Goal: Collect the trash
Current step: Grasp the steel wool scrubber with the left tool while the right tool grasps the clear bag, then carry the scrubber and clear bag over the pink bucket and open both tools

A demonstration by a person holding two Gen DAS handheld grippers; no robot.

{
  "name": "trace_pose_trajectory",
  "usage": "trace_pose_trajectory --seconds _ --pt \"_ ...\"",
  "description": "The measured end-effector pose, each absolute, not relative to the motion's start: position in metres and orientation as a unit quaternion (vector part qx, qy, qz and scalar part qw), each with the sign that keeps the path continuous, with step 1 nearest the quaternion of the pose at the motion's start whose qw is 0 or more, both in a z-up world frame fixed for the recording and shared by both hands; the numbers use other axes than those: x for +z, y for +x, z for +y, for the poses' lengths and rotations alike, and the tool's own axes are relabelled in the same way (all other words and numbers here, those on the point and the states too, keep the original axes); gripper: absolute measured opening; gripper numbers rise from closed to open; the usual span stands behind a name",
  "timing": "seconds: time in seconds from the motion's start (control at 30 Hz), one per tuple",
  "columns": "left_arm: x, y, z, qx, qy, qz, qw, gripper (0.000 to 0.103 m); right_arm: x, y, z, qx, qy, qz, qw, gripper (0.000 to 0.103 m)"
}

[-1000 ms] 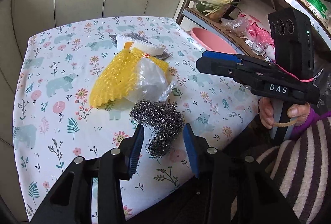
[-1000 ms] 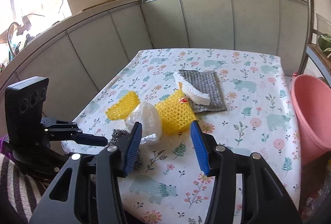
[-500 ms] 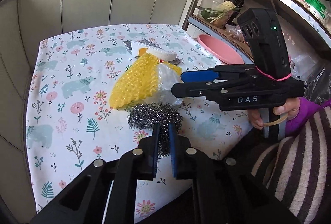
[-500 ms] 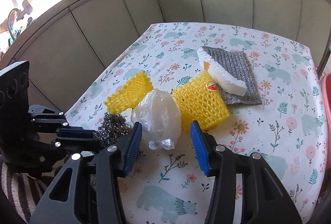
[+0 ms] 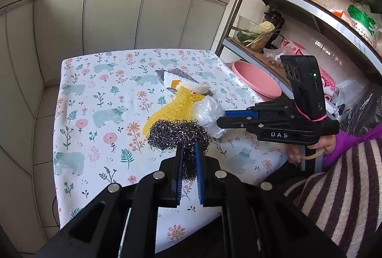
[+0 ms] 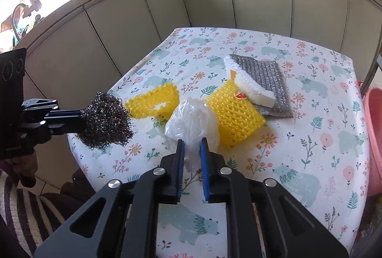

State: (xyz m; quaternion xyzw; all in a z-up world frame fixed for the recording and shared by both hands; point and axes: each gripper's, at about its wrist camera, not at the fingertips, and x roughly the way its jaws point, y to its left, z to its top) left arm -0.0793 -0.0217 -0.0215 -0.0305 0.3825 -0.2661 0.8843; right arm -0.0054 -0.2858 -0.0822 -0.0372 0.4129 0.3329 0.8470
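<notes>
My left gripper (image 5: pixel 188 157) is shut on a grey steel wool scrubber (image 5: pixel 176 132) and holds it lifted above the table; it also shows in the right wrist view (image 6: pixel 105 124). My right gripper (image 6: pixel 192 150) is shut on a crumpled clear plastic bag (image 6: pixel 191 122), which also shows in the left wrist view (image 5: pixel 210 112). The bag rests against a yellow mesh scrubber (image 6: pixel 234 115). A second yellow mesh piece (image 6: pixel 152 103) lies to its left. A white sponge (image 6: pixel 248 86) lies on a grey scouring cloth (image 6: pixel 265 76).
The table (image 6: pixel 322 129) has a floral bear-print cloth. A pink basin (image 6: pixel 374 134) stands off its right edge; it also shows in the left wrist view (image 5: pixel 255 84). A metal shelf rack (image 5: pixel 286 26) holds vegetables and bags. Grey cabinets (image 5: pixel 114 19) stand behind.
My left gripper has lifted the steel wool off the table. My right gripper has moved forward and shut on the plastic bag.
</notes>
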Motion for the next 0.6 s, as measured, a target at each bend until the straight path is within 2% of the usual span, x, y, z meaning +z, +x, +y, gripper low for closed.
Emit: trace_pose_trajectory --seconds 0.6 --pt "0.027 -0.063 -0.070 -0.302 -0.008 0.309 0.902 0.009 -0.039 -0.023 -0.385 0.238 0.028 0.335 0.911 0.013"
